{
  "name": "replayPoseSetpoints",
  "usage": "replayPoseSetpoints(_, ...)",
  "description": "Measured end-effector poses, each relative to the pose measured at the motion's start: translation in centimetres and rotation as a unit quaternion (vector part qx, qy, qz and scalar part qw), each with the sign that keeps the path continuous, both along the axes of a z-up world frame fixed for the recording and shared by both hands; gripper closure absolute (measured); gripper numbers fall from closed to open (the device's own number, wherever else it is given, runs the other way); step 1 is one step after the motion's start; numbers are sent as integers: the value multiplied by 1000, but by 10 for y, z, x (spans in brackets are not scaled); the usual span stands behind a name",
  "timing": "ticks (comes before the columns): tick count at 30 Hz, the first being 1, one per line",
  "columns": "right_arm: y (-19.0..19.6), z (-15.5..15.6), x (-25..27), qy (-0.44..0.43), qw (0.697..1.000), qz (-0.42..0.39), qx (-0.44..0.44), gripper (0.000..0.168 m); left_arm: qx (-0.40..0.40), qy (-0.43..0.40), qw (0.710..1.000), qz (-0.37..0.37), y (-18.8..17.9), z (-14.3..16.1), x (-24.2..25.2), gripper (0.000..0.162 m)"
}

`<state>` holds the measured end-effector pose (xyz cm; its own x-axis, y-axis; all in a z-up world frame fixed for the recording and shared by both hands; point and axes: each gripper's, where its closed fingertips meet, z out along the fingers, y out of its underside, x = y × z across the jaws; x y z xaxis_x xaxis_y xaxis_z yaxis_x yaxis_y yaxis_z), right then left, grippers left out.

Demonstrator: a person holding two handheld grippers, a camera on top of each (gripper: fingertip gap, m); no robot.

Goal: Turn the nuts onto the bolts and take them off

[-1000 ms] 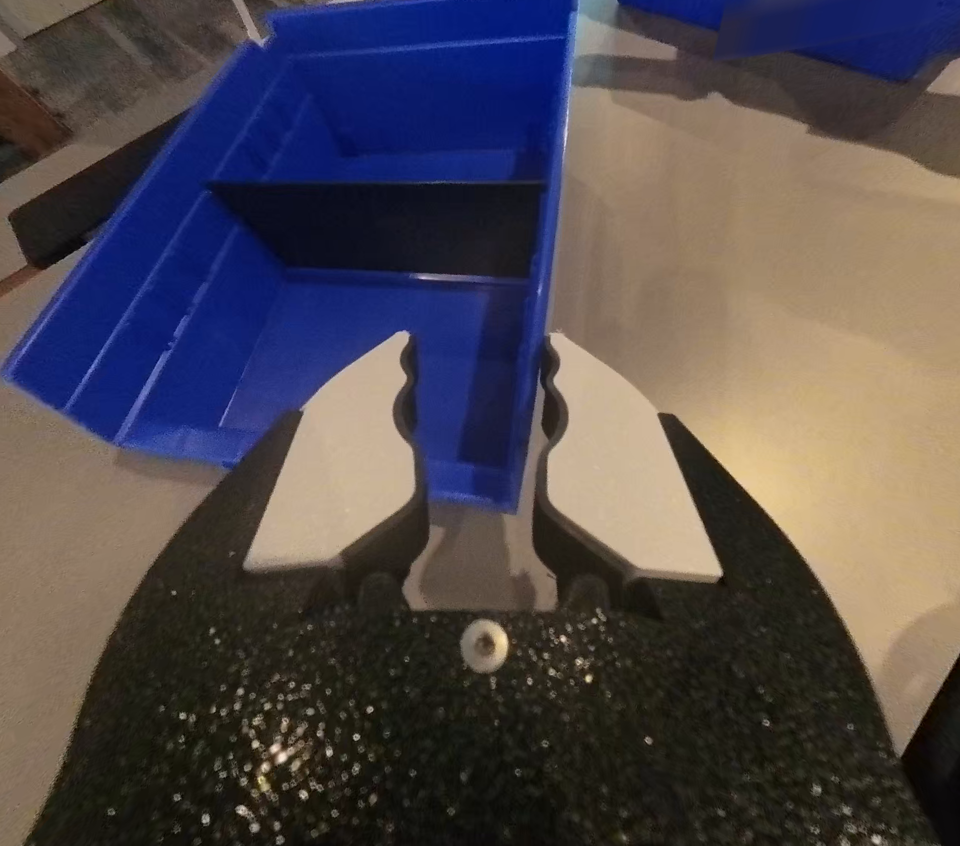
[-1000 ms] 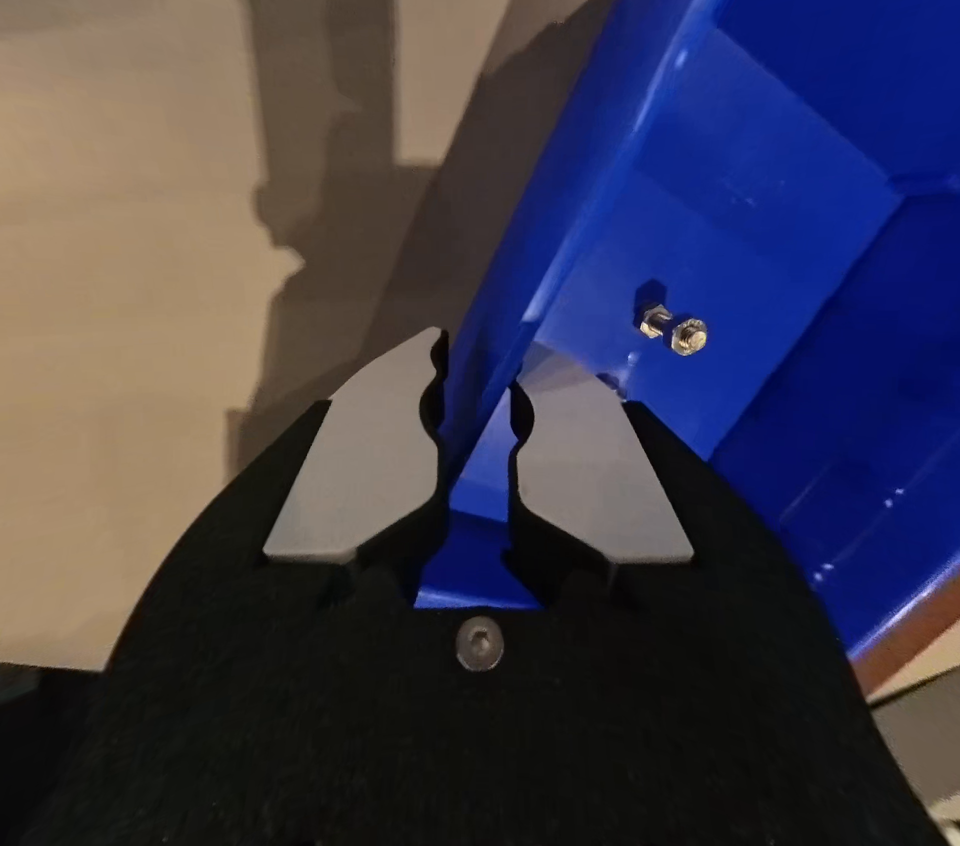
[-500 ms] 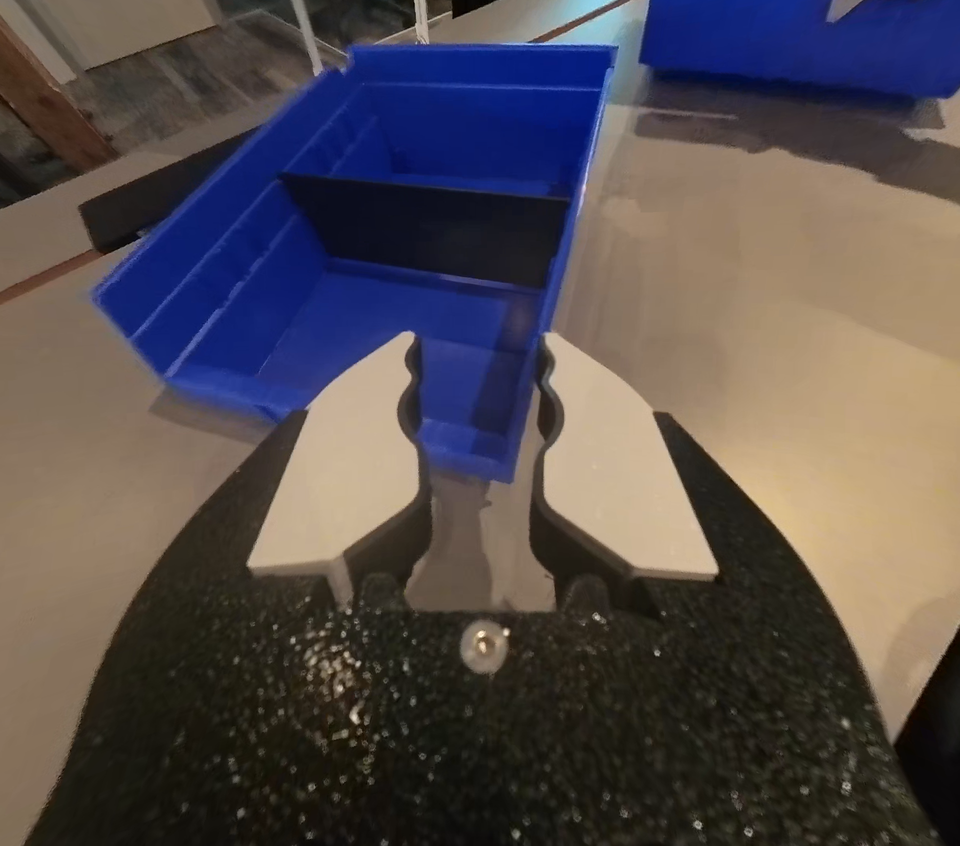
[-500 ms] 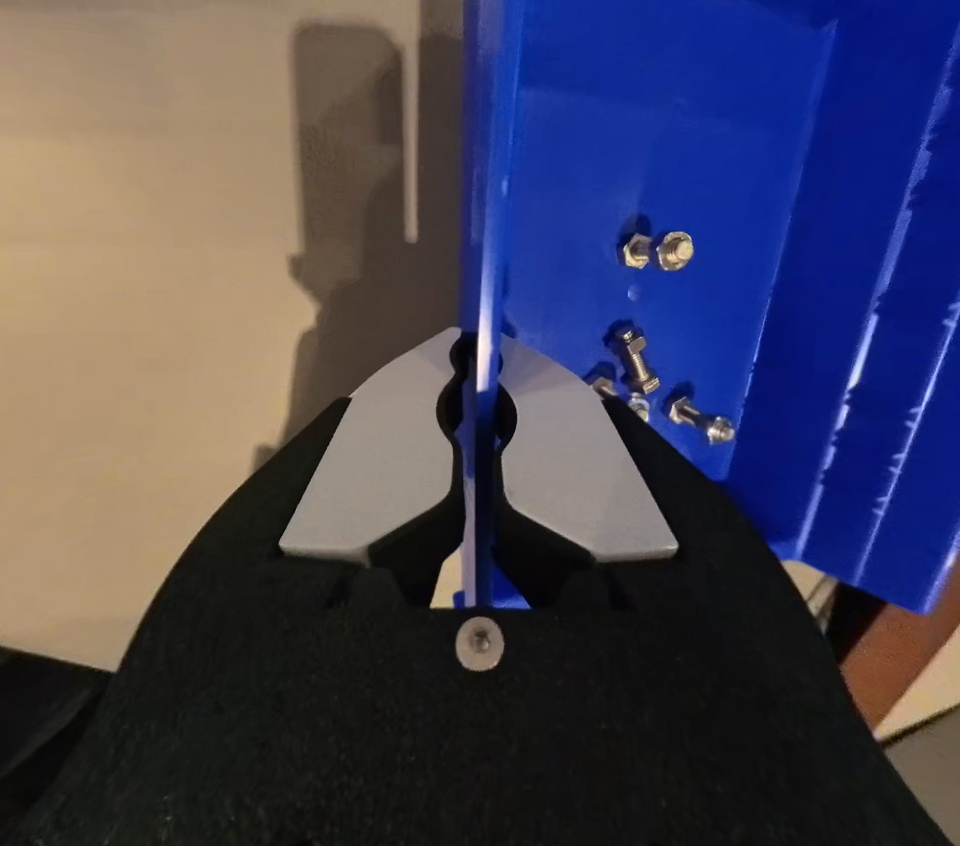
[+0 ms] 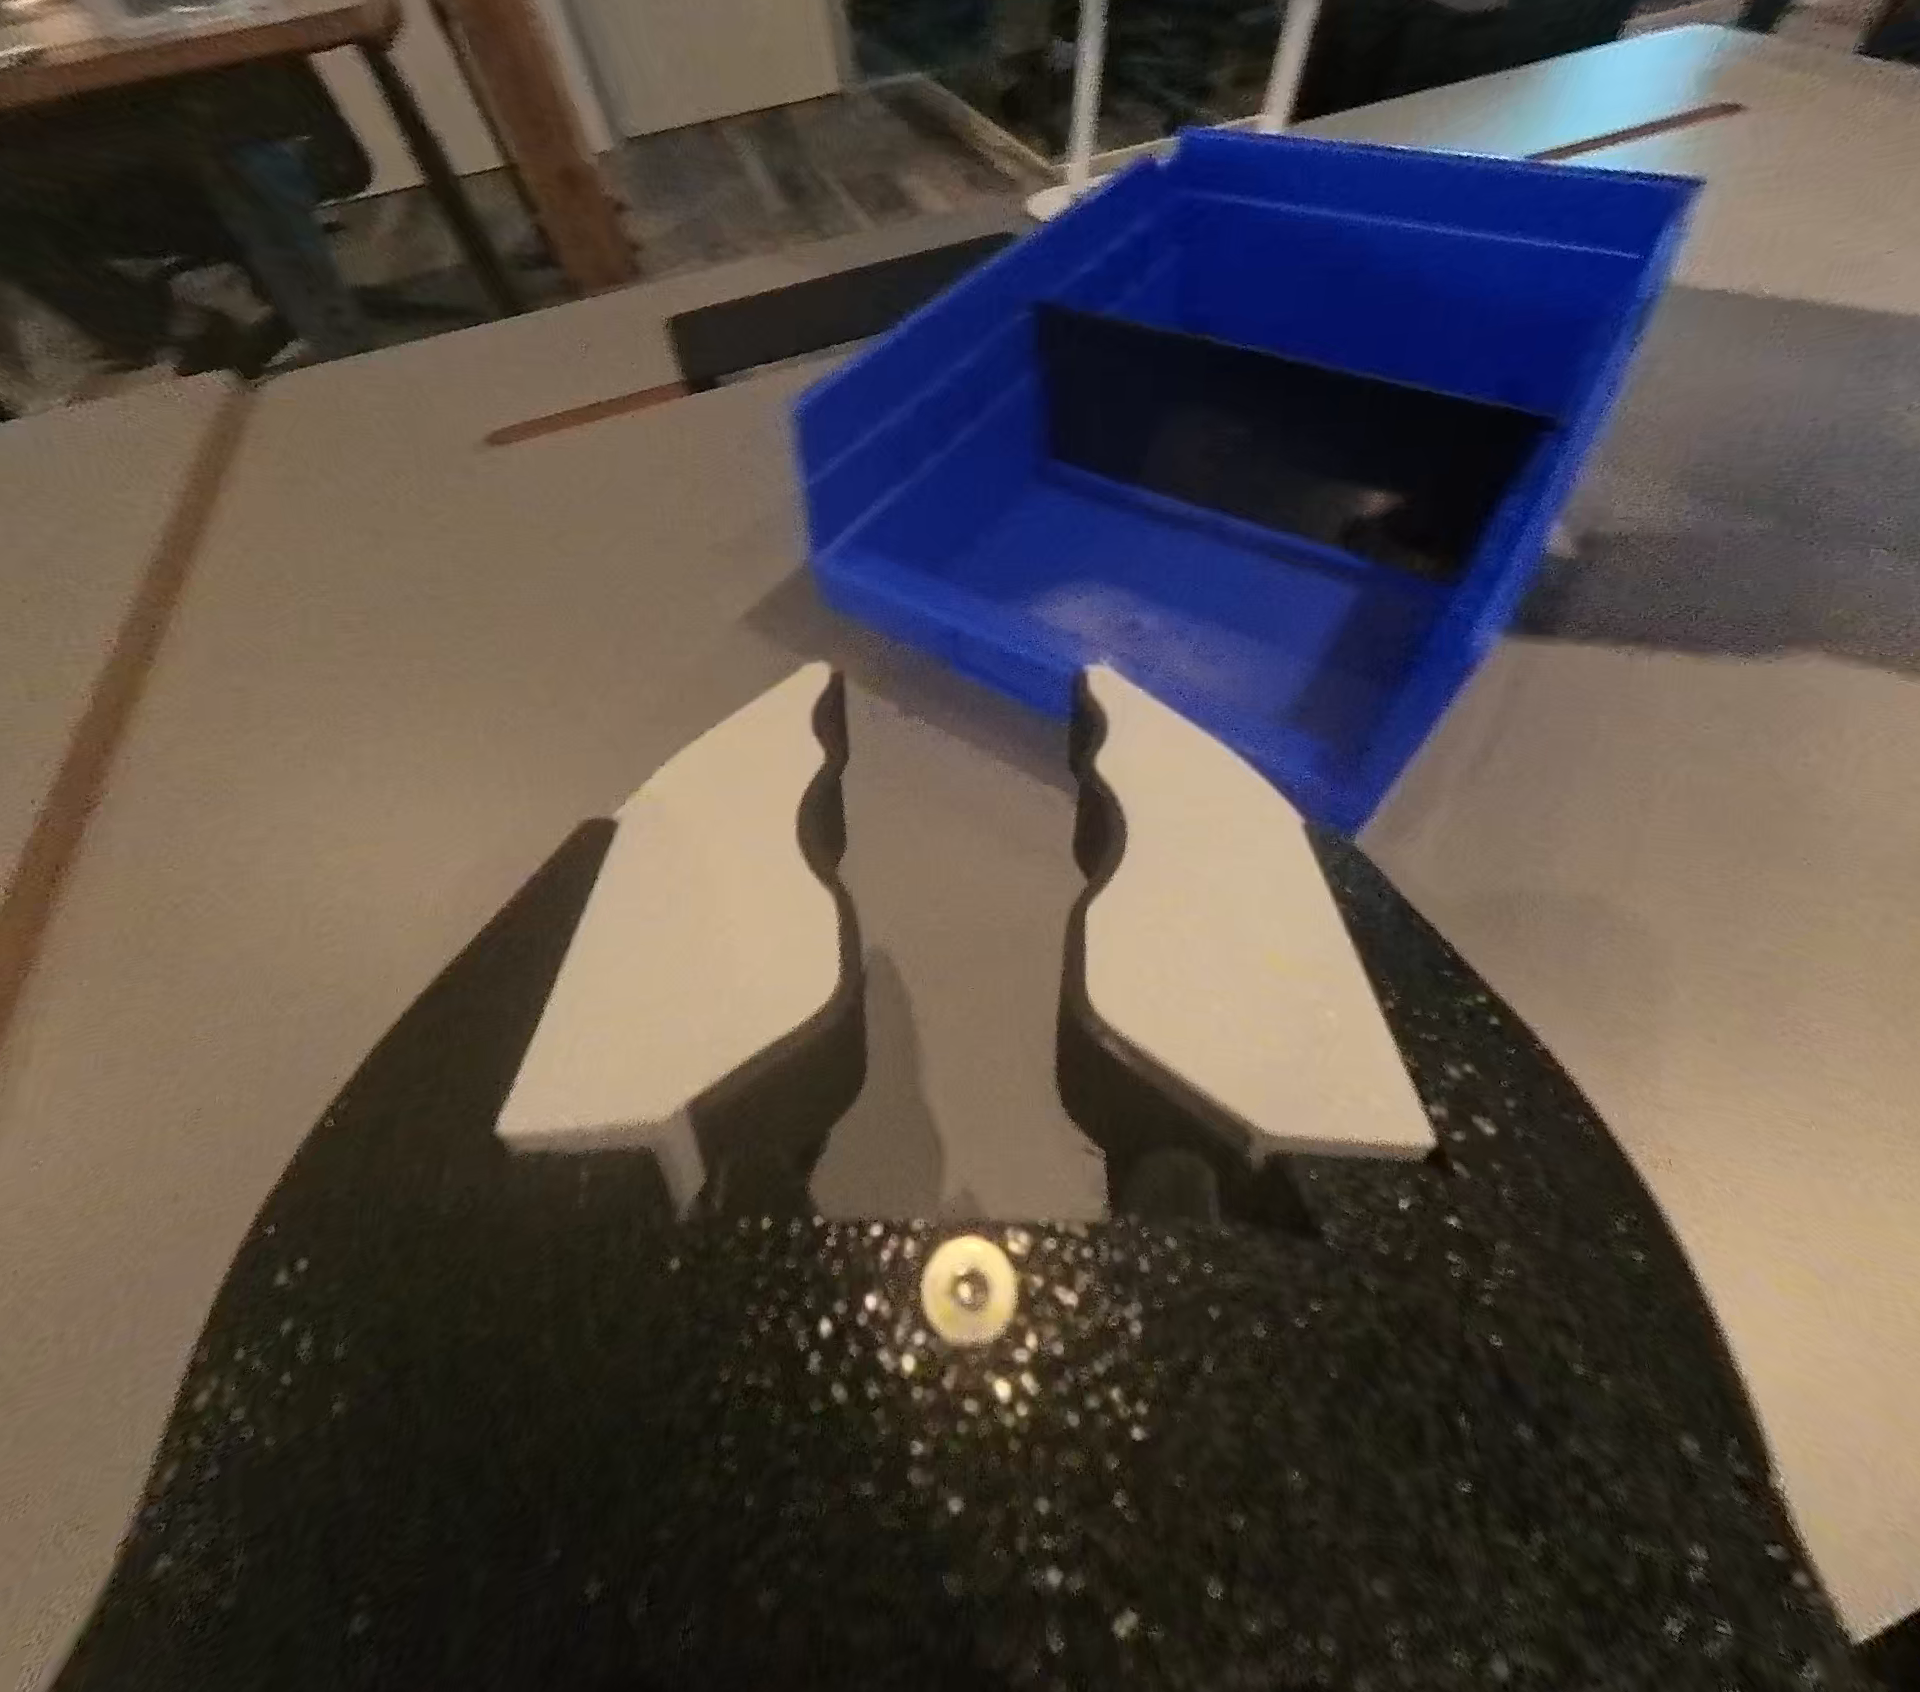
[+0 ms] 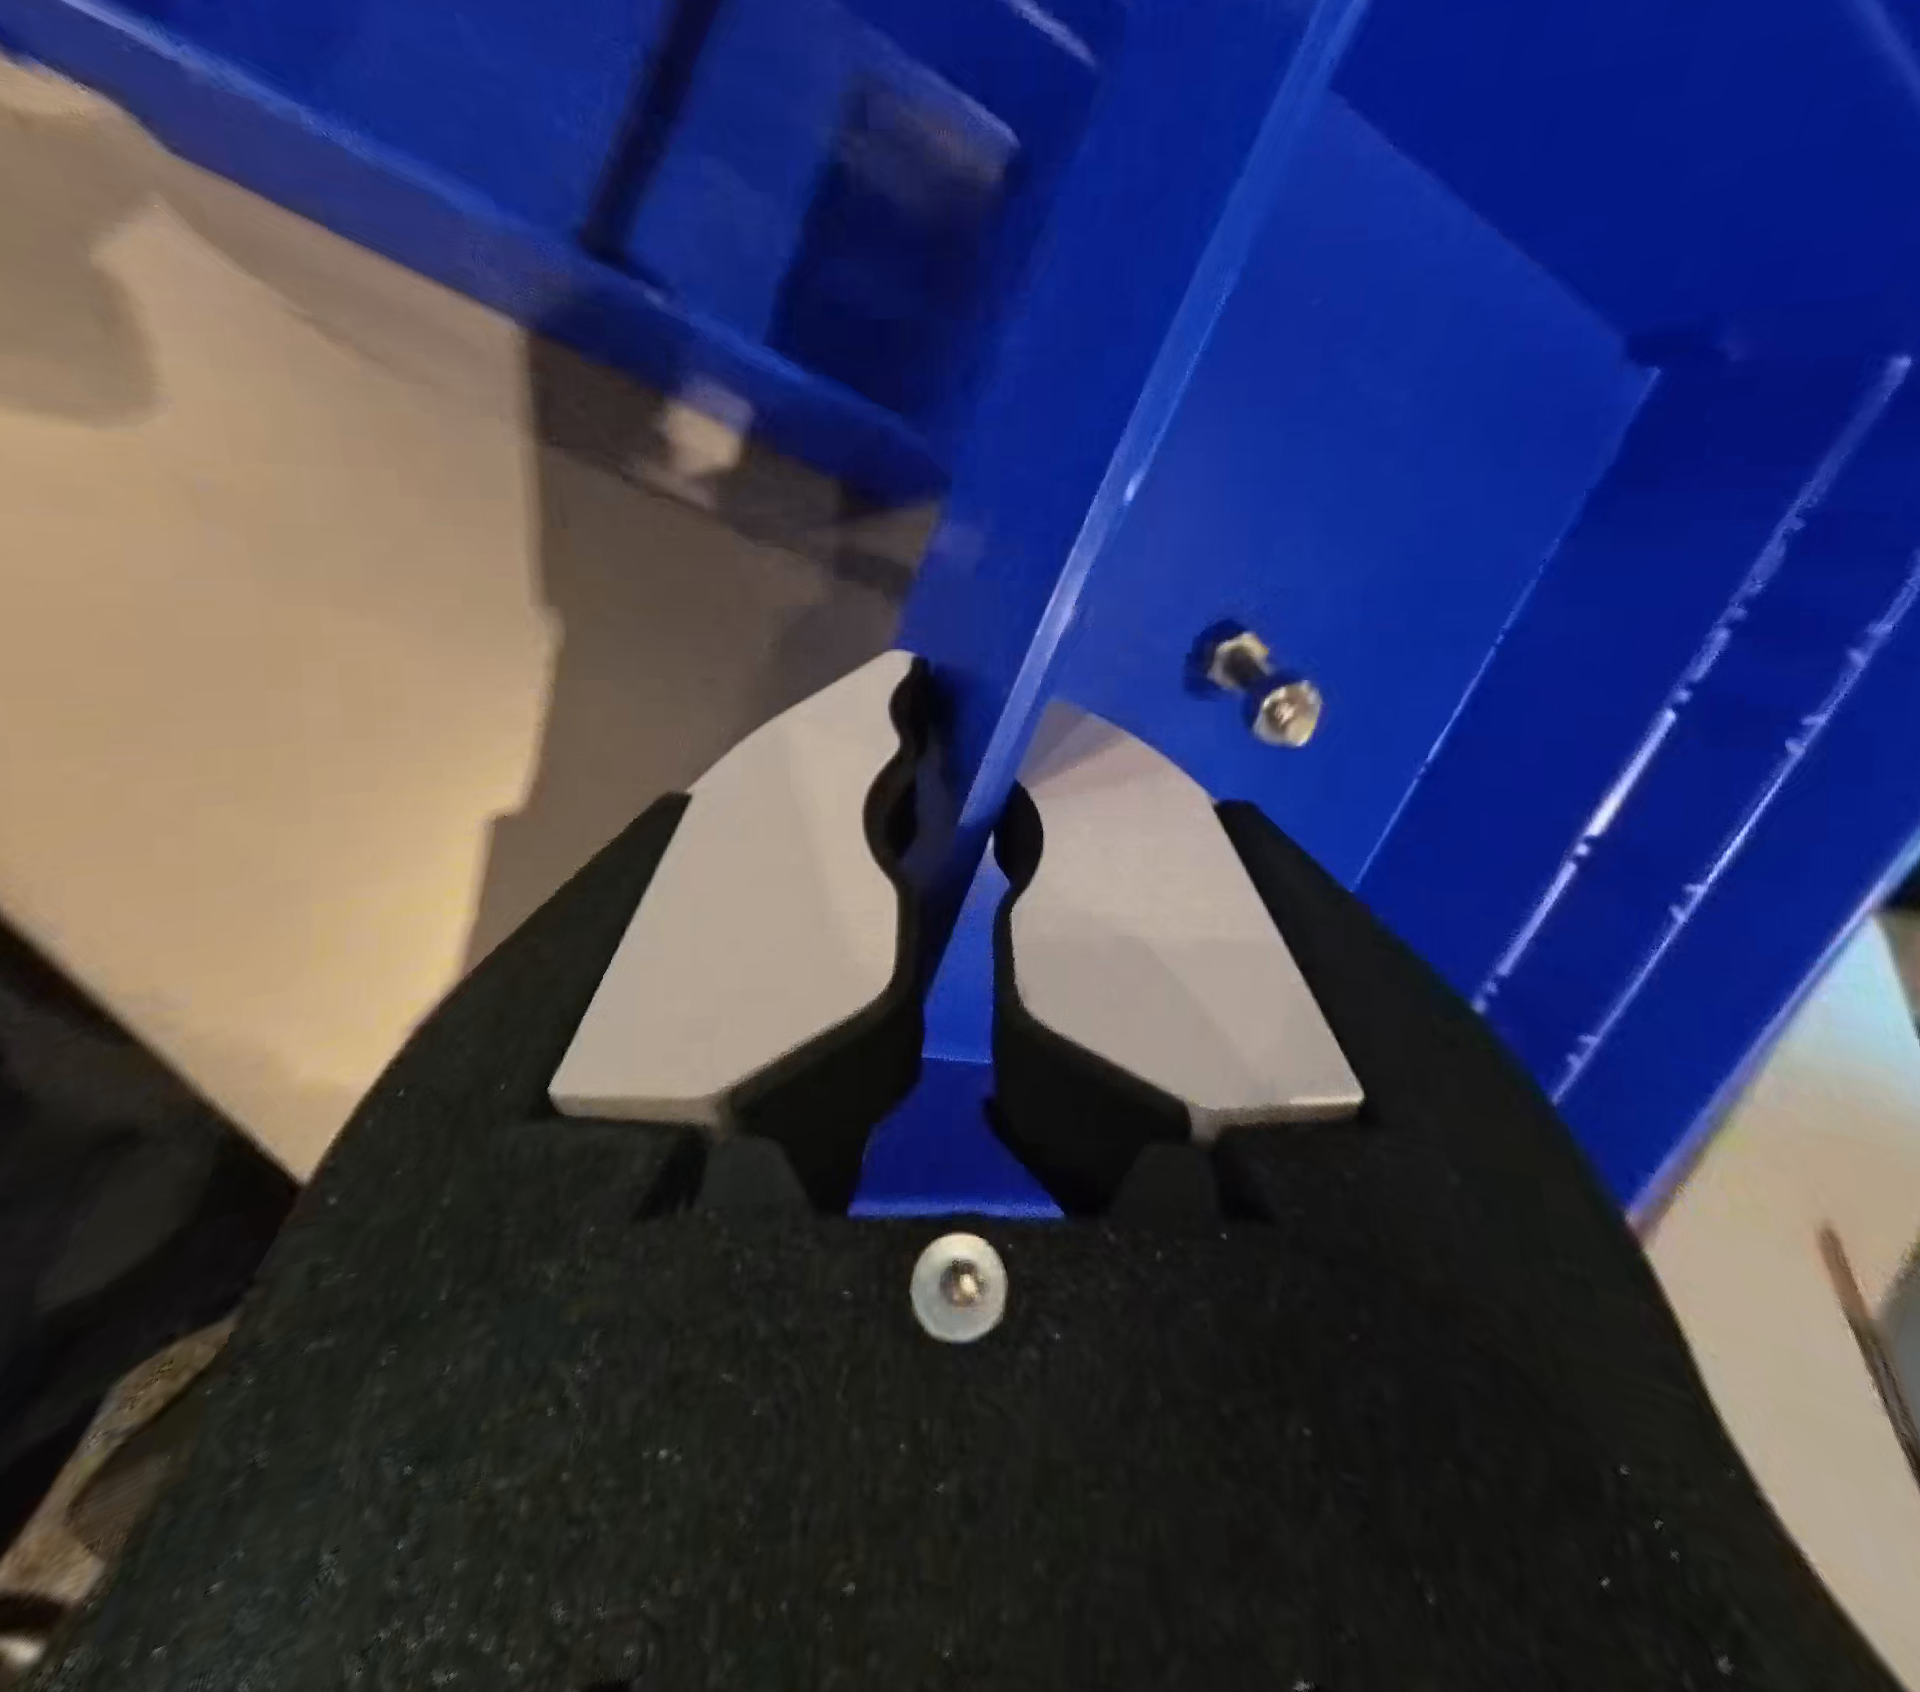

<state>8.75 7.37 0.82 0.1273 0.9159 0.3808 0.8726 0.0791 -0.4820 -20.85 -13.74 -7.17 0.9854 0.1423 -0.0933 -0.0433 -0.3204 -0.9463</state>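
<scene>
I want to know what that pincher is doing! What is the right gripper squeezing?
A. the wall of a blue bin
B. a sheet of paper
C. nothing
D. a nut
A: in the right wrist view the right gripper has its fingers closed on the thin wall of the blue bin, with a bolt lying loose inside.

My right tongs' [image 6: 961,728] grey fingers hide part of the blue plastic bin wall [image 6: 1039,603]; its small steel bolt [image 6: 1262,692] shows blurred, thread unreadable.
</scene>
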Motion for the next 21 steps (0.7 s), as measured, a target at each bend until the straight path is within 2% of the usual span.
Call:
replayPoseSetpoints(1,-12,7,-19,6,1000,26,-12,160,2,-2,1000,15,-7,1,-7,122)
replayPoseSetpoints(5,-44,17,-80,9,995,94,-37,161,16,-29,999,38,-29,2,-24,122)
replayPoseSetpoints(11,-87,18,-158,-48,985,168,5,160,2,-29,997,74,-52,-9,-47,122)
replayPoseSetpoints(16,-139,22,-240,-60,972,226,4,161,16,-24,988,149,-88,-5,-76,123)
replayPoseSetpoints(21,-197,5,-324,-65,963,257,-39,161,41,-20,973,228,-132,2,-105,123)
